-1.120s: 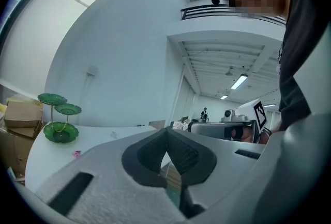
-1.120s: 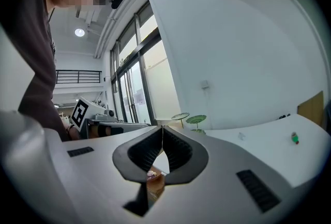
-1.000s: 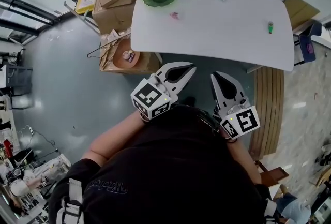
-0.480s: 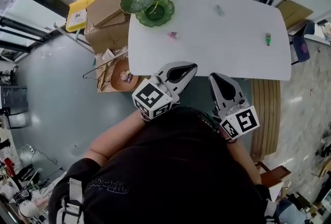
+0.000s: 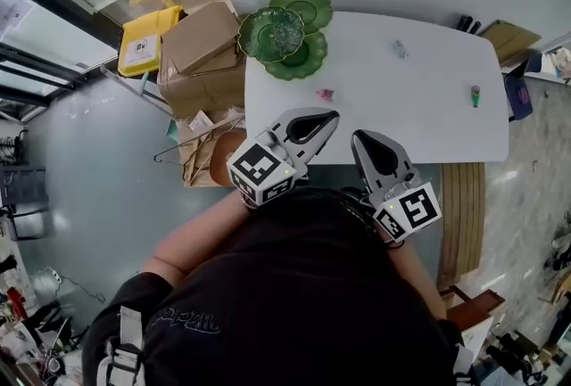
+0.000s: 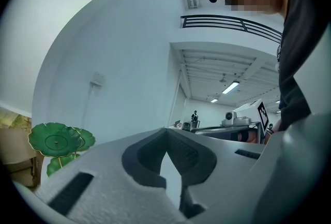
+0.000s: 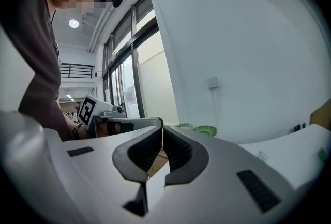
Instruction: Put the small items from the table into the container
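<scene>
Head view looks steeply down on the person's dark shirt [image 5: 294,304] and on both grippers, which are held side by side in front of the body, at the near edge of a white table [image 5: 419,121]. The left gripper [image 5: 328,117] has its two jaws closed together with nothing between them; in the left gripper view the tips meet, and only the wall is seen beyond. The right gripper [image 5: 361,139] is closed too and empty; in the right gripper view its ribbed pads stand almost against each other. The small things lie on the table, well apart from one another: a pink item [image 5: 325,94] just ahead of the left gripper, a clear item [image 5: 401,48] near the far edge, and a green item [image 5: 475,95] near the right end. A green tiered dish [image 5: 284,32] with leaf-shaped plates stands at the far left corner of the table. Left of the table are cardboard boxes [image 5: 205,54] and a yellow box [image 5: 147,41]; a wooden bench [image 5: 462,206] is at the right.
</scene>
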### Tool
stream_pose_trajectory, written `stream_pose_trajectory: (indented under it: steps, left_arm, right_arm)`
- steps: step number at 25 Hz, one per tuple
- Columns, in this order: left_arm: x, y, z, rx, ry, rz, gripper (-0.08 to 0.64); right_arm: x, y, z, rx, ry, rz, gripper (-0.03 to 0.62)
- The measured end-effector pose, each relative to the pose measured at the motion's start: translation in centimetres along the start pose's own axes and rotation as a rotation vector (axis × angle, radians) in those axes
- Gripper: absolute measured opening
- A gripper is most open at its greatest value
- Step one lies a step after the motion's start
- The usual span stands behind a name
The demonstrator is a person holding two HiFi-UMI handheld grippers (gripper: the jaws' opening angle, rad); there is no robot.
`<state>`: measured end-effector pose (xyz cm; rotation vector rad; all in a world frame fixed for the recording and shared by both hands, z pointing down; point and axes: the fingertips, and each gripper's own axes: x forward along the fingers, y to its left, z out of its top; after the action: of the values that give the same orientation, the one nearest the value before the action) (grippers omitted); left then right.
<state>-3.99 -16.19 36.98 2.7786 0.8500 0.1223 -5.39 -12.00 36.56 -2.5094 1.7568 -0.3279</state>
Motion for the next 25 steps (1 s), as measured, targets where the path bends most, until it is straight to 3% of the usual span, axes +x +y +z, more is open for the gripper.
stream_pose_trajectory:
  steps: [17, 25]
  left_arm:
    - [-0.9, 7.5, -0.3, -0.052, -0.016, 0.048, 0.005]
    - [0.4, 12.4, -4.9, -0.079, 0.026, 0.086, 0.006]
  right_arm:
    - [7.5, -2.1, -0.3, 0.018, 0.061, 0.068, 0.02]
    - [9.7, -7.0, -4.4, 0.015, 0.202, 0.147, 0.021]
